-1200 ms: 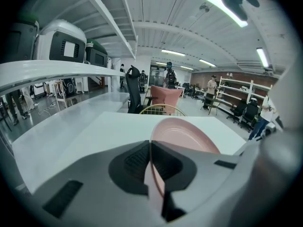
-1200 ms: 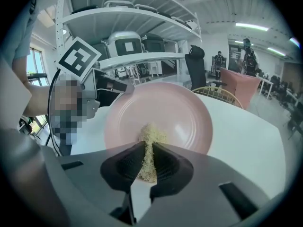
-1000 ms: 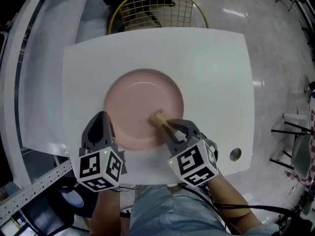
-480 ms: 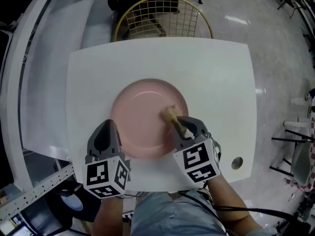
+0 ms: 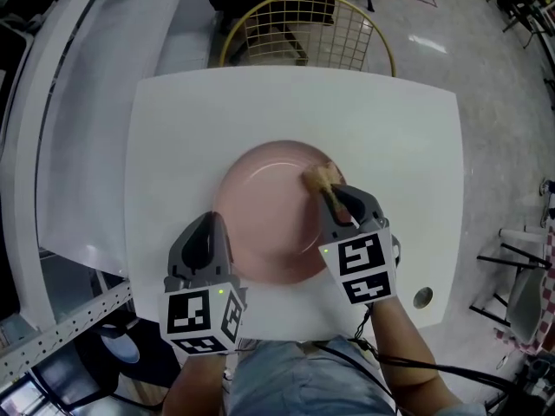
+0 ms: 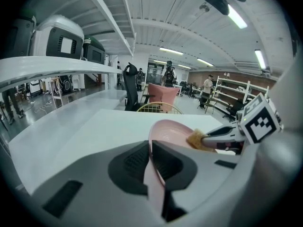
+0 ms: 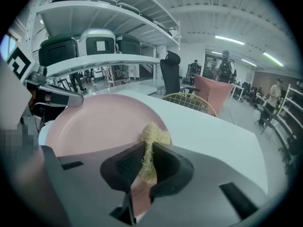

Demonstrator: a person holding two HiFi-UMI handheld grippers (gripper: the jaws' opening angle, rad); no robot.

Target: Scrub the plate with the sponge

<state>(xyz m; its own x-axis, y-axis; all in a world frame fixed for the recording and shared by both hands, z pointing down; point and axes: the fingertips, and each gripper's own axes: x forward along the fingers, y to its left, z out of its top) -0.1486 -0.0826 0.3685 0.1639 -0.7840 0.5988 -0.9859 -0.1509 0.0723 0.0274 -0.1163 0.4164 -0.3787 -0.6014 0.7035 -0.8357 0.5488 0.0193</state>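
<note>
Moved: sponge (image 5: 319, 177) at plate (image 5: 260, 206) far-right rim; right tongs (image 5: 332, 196) clenched on it; left tongs (image 5: 208, 225) pinching near rim, seemingly tight.

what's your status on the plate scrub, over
Left gripper shut on plate rim. Right gripper shut on sponge, sponge at the plate's right side. Nothing in the way.
</note>
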